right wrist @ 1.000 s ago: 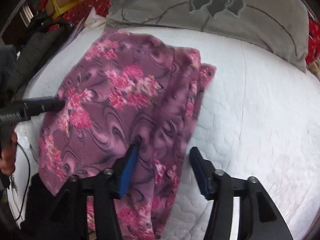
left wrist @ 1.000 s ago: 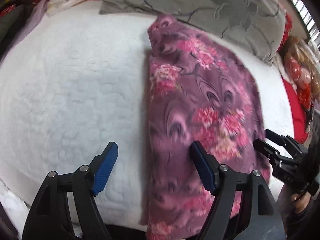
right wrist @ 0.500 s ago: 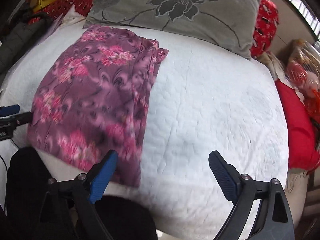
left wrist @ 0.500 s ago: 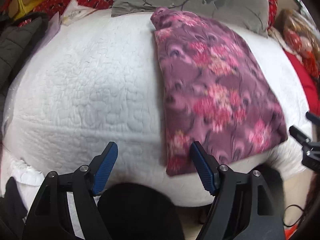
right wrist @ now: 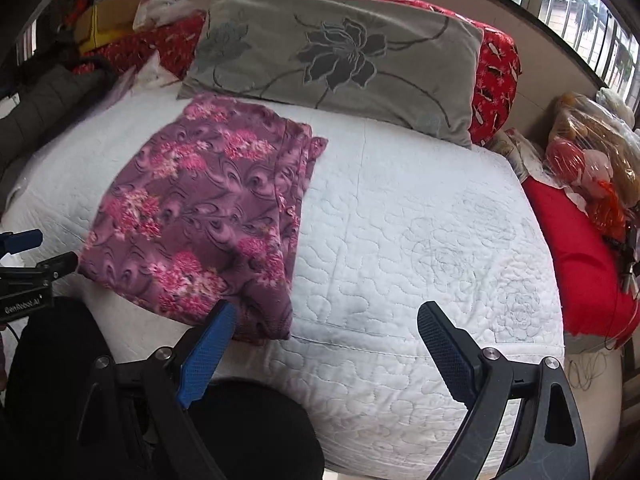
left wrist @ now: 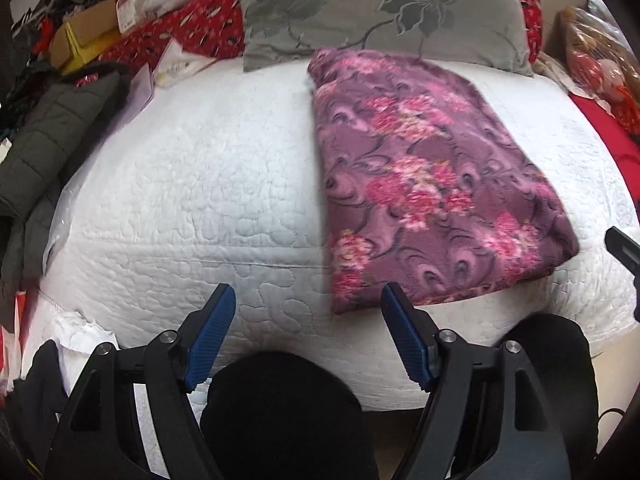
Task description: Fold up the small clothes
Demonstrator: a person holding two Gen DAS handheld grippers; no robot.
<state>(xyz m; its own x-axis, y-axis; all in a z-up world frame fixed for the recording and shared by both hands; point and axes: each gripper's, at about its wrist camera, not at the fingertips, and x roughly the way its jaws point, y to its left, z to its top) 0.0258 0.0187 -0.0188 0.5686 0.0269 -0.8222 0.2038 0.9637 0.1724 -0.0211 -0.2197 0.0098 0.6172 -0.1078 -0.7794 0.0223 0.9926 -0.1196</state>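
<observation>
A purple garment with pink flowers [left wrist: 428, 184] lies folded flat in a long rectangle on the white quilted bed [left wrist: 208, 184]. Its far end touches the grey pillow and its near end sits at the bed's front edge. My left gripper [left wrist: 306, 320] hovers open before the front edge, just left of the garment's near corner, with nothing between its fingers. In the right wrist view the same garment [right wrist: 208, 216] lies on the left half of the bed. My right gripper [right wrist: 324, 340] stands wide open over the front edge, to the right of the garment's near corner, holding nothing.
A grey flowered pillow [right wrist: 336, 60] lies across the head of the bed, with red bedding [right wrist: 496, 76] behind it. A dark padded jacket [left wrist: 44, 140] lies at the left side. Red cloth and wrapped dolls [right wrist: 592, 168] crowd the right. The person's dark-clad knees [left wrist: 280, 412] are below the grippers.
Both grippers have drawn back from the garment toward the bed's front edge. The right gripper's jaws have opened wider and let go of the cloth, which now lies flat.
</observation>
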